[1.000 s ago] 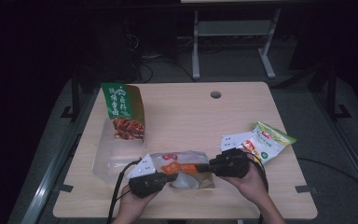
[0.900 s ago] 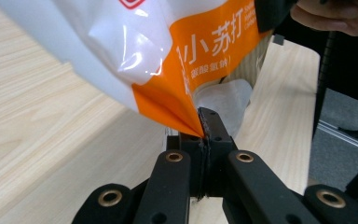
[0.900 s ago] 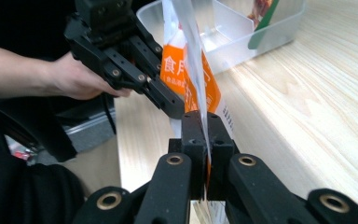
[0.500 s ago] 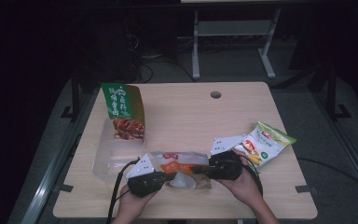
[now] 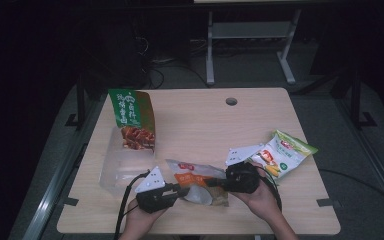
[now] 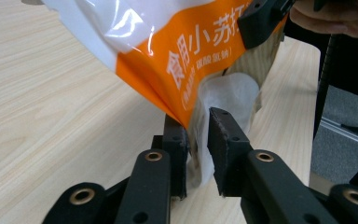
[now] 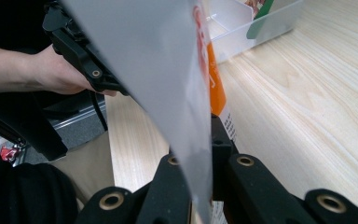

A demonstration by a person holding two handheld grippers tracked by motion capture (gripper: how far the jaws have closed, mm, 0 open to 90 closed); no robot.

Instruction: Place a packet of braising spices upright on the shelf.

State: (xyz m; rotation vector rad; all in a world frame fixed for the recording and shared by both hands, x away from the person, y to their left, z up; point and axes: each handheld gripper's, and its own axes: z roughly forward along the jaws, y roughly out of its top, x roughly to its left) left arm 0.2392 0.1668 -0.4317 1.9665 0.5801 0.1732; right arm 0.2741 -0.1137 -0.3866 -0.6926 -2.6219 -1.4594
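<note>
I keep the orange-and-white plastic snack pouch (image 5: 196,181) lifted near the desk's front edge: right gripper (image 5: 215,183) clamps one end, left gripper (image 5: 184,190), jaws just loosening, barely brackets the other w/ a gap.

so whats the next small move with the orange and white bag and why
Probably close the left gripper back onto the orange and white bag. Its jaws have just been opening and now stand apart around the bag's edge, while the right gripper alone pinches the other end. The clear bin sits beside it.
</note>
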